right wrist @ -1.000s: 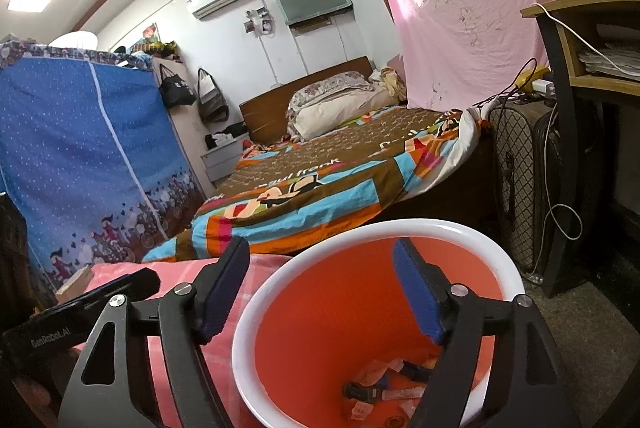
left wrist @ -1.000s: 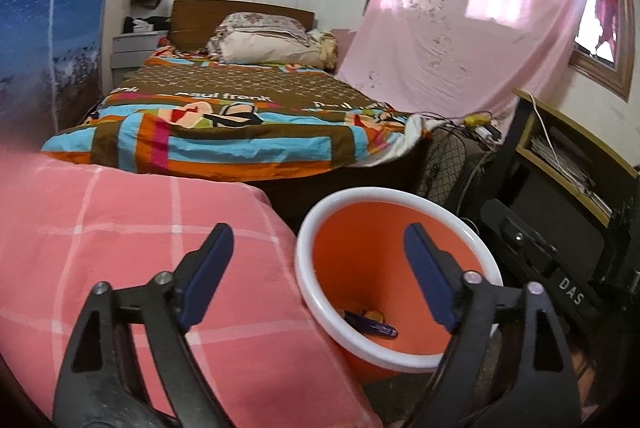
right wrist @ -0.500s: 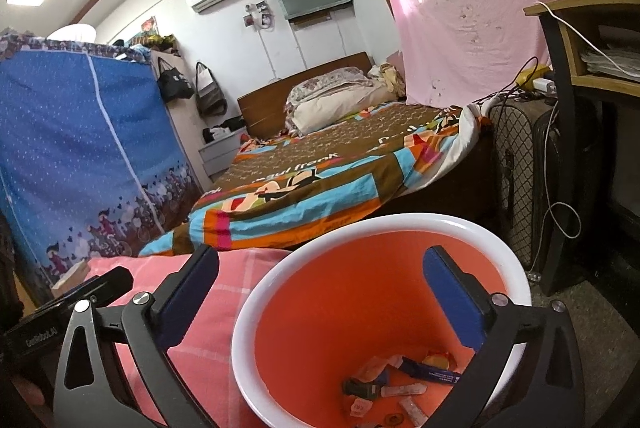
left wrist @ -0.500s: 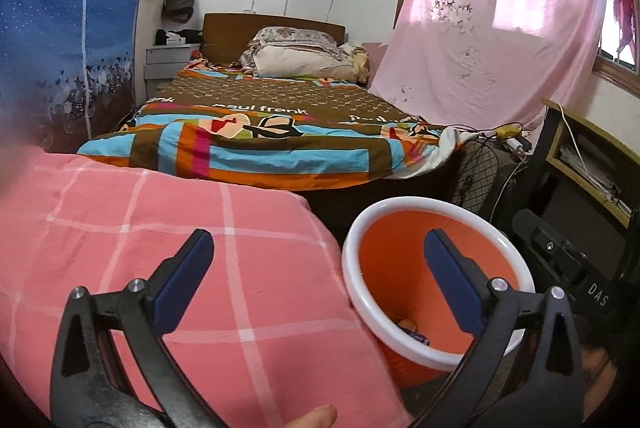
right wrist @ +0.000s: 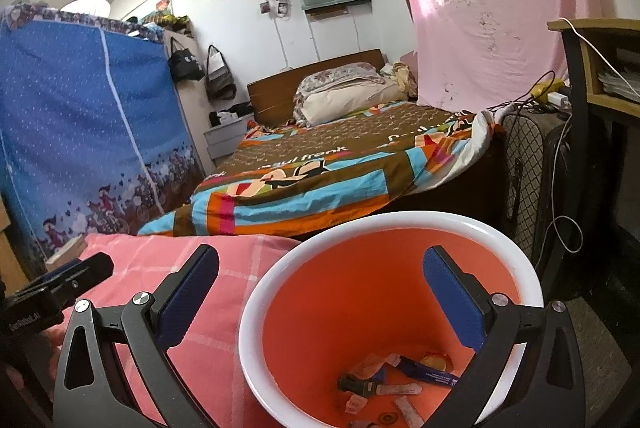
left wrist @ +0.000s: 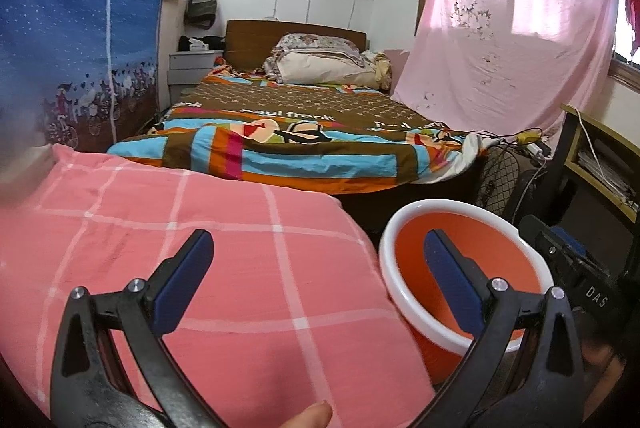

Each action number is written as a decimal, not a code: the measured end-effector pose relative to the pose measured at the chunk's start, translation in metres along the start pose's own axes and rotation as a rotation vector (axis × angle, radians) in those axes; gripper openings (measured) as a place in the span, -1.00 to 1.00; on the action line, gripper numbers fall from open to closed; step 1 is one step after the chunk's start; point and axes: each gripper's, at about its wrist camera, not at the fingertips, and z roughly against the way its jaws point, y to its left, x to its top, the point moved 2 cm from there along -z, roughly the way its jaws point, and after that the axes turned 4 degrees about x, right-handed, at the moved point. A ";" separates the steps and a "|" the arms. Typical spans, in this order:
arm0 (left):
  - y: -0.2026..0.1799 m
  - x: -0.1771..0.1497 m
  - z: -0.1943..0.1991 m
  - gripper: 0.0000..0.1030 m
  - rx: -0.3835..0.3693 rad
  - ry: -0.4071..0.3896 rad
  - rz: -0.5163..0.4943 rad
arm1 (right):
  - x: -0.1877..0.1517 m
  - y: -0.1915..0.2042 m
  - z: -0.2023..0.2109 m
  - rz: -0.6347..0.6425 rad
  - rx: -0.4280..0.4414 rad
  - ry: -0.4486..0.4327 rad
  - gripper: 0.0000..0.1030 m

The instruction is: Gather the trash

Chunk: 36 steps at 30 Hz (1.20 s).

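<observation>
Since the trash [right wrist: 384, 386] already in the orange bin [right wrist: 384, 224] beside the pink-covered tabletop [left wrist: 240, 268] is small wrappers and tubes, expect light, crinkly, slippery pieces; pinch each mid-body. Left tool [left wrist: 318, 280] and right tool [right wrist: 320, 292] both gape fully, empty, having just opened.

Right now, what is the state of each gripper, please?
Left gripper: open, holding nothing; jaws have just been opening.
Right gripper: open, holding nothing; jaws have just been opening.

Bin [right wrist: 532, 270] on the floor just right of a cloth-covered counter [left wrist: 240, 268], wrappers [right wrist: 400, 384] in its bottom. Bed [left wrist: 304, 132] behind both, wardrobe [left wrist: 80, 28] to its left, shelf unit [left wrist: 600, 156] right of the bin.
</observation>
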 end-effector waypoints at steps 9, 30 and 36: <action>0.017 -0.005 0.013 1.00 0.067 -0.045 -0.008 | 0.003 0.013 0.004 0.040 0.007 -0.026 1.00; 0.059 -0.018 0.049 1.00 0.153 -0.090 0.046 | -0.002 0.051 0.017 0.116 0.039 -0.060 1.00; 0.066 -0.024 0.063 1.00 0.147 -0.106 0.046 | -0.010 0.061 0.031 0.119 0.033 -0.085 1.00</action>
